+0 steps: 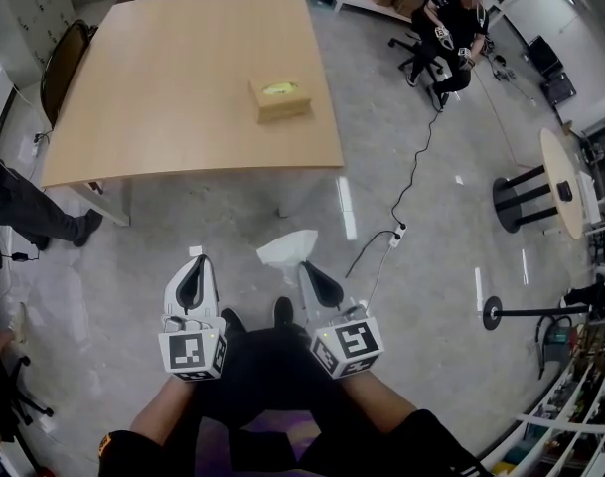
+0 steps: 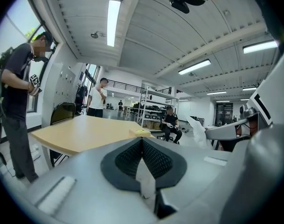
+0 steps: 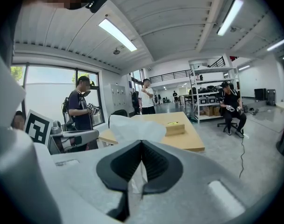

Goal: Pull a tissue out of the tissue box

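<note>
A tan tissue box [image 1: 280,99] with a yellow-green top sits on the wooden table [image 1: 163,78], near its right front part; it also shows far off as the tissue box [image 2: 141,132] and tissue box [image 3: 174,128]. My right gripper [image 1: 304,266] hangs over the floor well short of the table, shut on a white tissue [image 1: 287,248] that fans out beyond its tips. In the right gripper view that tissue [image 3: 137,127] billows above the right gripper [image 3: 142,143]. My left gripper [image 1: 196,262] is beside it, jaws together, nothing showing at its tips. From the left gripper [image 2: 142,140] the tissue [image 2: 197,130] appears at the right.
A person sits on an office chair [image 1: 451,23] at the back right. Another person's legs [image 1: 24,207] stand at the table's left, by a dark chair [image 1: 64,63]. A cable with a power strip [image 1: 398,233] lies on the floor. A small round table [image 1: 563,182] stands at the right.
</note>
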Tool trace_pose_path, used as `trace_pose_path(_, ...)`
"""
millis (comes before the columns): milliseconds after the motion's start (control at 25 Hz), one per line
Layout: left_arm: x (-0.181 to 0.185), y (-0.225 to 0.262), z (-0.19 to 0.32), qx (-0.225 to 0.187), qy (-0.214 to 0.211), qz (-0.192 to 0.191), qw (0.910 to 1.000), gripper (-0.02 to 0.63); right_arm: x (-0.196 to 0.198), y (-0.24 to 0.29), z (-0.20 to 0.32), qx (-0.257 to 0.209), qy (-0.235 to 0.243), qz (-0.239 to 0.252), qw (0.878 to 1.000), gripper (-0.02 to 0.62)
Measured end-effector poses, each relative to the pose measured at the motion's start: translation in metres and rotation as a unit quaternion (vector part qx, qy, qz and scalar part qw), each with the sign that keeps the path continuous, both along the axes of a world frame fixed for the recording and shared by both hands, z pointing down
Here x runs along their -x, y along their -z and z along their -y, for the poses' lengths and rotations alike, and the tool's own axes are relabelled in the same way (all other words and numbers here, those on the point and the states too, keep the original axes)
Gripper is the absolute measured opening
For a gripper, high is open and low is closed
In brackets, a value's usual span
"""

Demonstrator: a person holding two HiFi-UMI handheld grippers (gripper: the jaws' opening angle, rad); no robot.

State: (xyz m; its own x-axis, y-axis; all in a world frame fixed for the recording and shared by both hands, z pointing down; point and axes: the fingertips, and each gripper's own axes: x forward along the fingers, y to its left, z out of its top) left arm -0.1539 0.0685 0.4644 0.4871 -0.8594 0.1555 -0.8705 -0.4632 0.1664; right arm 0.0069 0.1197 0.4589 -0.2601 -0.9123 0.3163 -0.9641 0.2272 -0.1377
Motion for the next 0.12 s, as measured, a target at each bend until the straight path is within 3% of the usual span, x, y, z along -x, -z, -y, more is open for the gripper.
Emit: trace_pose_path(120, 0.0049, -0.0022, 0.0034, 0.002, 0.000, -0.001, 1.0000, 0.018, 0.0060, -0.0019, 0.0026, 0.002, 0.001, -0.001, 1.000, -0.006)
